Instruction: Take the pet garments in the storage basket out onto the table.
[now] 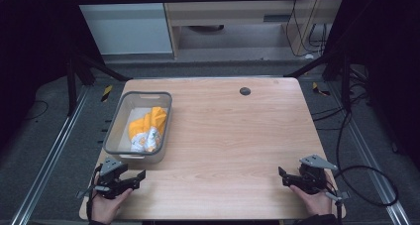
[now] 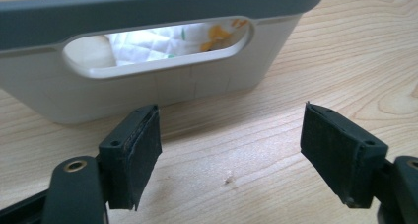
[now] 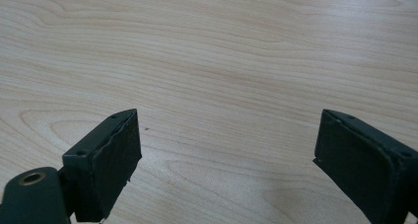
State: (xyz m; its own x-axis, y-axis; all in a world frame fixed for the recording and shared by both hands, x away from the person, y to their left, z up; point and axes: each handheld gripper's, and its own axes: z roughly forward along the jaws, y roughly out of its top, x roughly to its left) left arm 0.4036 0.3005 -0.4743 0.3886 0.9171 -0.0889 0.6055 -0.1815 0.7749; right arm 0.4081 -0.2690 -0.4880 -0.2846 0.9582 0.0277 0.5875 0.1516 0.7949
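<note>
Grey bin (image 1: 115,127) at left of tabletop (image 1: 233,131), holding a crumpled yellow-and-white cloth (image 1: 147,128). Left tongs (image 1: 140,178) spread and empty, low over the wood just before the bin's near handle wall (image 2: 162,68). Right tongs (image 1: 280,174) likewise spread and empty, over bare wood at the near right, well apart from the bin.

Matt grey plastic basket (image 2: 162,86) holds quilted cloth (image 1: 147,129); my jaw pads (rough, black) hover over smooth light wood table (image 3: 222,61).
</note>
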